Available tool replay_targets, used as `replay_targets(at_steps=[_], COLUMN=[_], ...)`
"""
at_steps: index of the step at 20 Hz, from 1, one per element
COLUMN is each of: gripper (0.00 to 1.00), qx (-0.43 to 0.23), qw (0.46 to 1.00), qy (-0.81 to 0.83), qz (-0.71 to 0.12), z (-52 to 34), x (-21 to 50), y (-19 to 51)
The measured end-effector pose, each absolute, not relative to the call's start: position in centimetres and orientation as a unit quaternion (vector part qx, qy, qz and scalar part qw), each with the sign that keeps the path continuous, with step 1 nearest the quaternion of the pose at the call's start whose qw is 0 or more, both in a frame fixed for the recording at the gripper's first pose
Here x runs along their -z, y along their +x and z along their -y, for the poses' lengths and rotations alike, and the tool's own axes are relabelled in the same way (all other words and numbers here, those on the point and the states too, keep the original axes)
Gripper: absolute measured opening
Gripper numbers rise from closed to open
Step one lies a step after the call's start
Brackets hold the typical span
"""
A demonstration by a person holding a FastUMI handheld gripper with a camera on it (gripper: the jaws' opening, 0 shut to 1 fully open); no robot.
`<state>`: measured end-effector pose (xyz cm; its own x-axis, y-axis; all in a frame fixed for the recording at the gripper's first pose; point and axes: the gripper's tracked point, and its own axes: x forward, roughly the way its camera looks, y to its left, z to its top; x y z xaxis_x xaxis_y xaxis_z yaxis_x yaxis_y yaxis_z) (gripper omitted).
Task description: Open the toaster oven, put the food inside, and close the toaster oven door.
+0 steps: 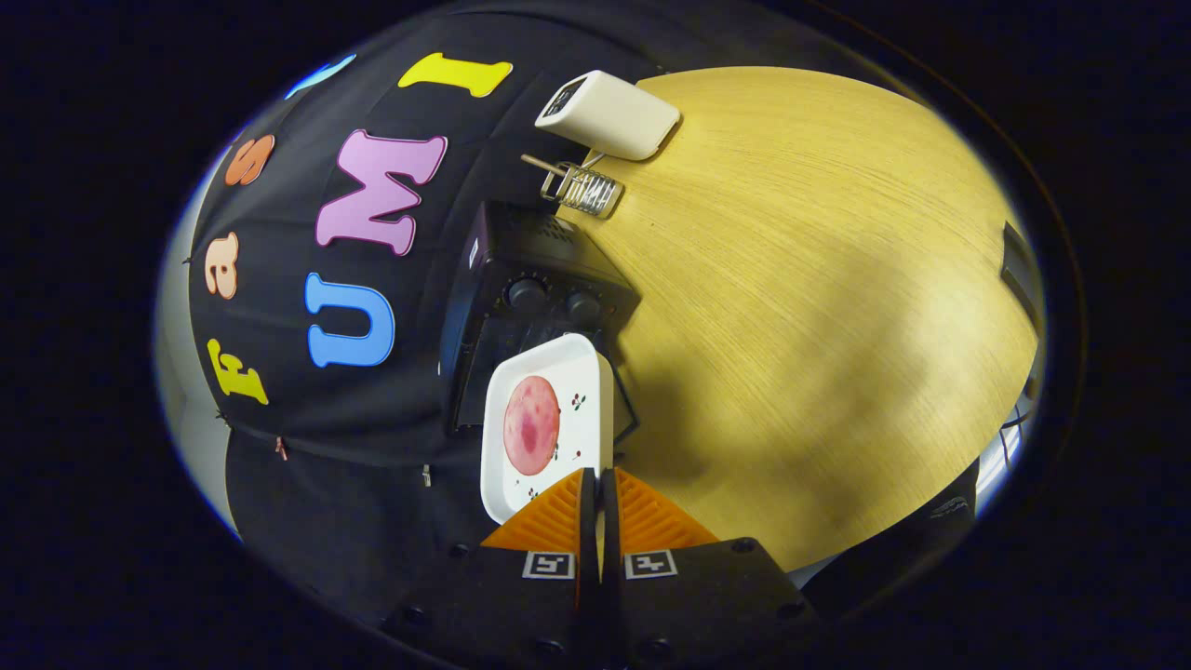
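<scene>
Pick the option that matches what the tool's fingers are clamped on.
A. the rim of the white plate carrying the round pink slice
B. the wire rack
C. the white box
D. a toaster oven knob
A: the tool pinches the white plate by its rim, just before the toaster oven.

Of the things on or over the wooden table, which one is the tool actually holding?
The white square plate with the pink food slice: the tool pinches its rim. The black toaster oven, wire rack and white device lie beyond, untouched.

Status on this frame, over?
Hand-held gripper shut on tray rim. Food on tray. Toaster oven just beyond. Nothing between.
</scene>
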<state>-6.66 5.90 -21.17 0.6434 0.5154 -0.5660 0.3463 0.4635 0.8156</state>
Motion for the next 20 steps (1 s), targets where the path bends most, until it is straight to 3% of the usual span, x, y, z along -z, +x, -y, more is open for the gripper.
replay_targets(at_steps=[20], gripper=[0.05], qx=[0.006], qw=[0.743], qy=[0.571], qz=[-0.349], z=[-17.4], x=[25.5], y=[8.2])
